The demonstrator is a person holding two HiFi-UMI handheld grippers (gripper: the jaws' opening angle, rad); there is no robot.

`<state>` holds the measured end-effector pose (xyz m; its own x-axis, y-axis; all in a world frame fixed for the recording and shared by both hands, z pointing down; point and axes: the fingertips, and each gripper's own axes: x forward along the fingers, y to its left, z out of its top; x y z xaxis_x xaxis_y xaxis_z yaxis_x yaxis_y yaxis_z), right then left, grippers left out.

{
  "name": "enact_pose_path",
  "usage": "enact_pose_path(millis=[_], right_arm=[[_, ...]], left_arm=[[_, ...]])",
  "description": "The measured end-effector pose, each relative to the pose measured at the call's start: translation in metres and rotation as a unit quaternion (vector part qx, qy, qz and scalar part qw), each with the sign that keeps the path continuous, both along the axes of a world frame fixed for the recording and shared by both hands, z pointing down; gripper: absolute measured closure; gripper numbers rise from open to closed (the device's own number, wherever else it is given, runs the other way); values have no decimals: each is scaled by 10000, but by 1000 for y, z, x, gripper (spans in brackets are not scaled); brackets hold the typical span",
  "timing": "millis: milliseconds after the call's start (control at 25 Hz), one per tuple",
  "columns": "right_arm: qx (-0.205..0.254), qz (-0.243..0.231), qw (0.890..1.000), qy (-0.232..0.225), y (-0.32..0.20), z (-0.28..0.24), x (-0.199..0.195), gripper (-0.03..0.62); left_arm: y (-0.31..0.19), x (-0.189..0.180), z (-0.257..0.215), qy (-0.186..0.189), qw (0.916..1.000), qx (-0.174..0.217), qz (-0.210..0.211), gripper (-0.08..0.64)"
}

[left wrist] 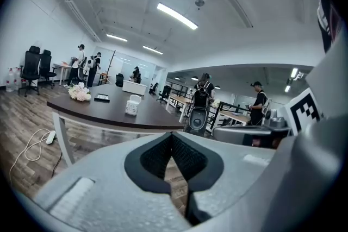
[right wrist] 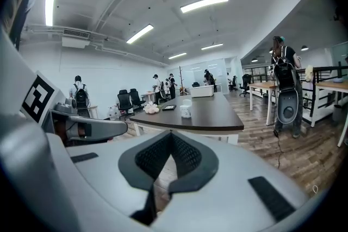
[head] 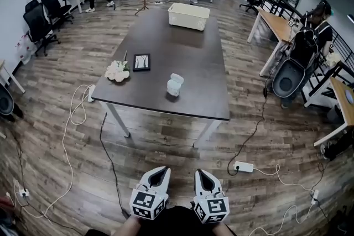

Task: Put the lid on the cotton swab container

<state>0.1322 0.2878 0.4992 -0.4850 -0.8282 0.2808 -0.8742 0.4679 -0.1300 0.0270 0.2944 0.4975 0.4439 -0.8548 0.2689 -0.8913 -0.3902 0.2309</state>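
The left hand-held gripper (head: 161, 173) and the right hand-held gripper (head: 201, 174) are both pressed together and empty, well apart from the cotton swab container (head: 175, 85) standing on the dark surface (head: 166, 41).

A long dark table (head: 166, 47) is seen standing on wooden flooring. A white basket (head: 188, 16) is set at its far end, while a white flower bunch (head: 117, 71) and a black framed picture (head: 141, 62) are laid just beside each other near its left edge. Black office chairs (head: 38, 22) are lined along the left wall. A white power strip (head: 244, 166) and a looping white cable (head: 71, 119) are laid on the floor.
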Motion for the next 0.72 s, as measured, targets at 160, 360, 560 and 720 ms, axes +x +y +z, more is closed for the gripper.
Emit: enact_pose_path(millis=[160,360,560,720], right_arm=[[-26,46,10000,70,-31,-1,-14,586],[-79,212,9996,168,-63,-1,-27,585],[-74,375,9991,191,-91,1,-47,585],[-98,492,9984,267,-110,7,-58,584]], left_arm=[[-33,-12,-2,-38,9999,-19,126,552],[-69,-19,-2,-39,9991,-63,413,552],[-101,-35,-3,-52,9980,-75,628,552],[-120,-47,2,-138,9970,-92,756,552]])
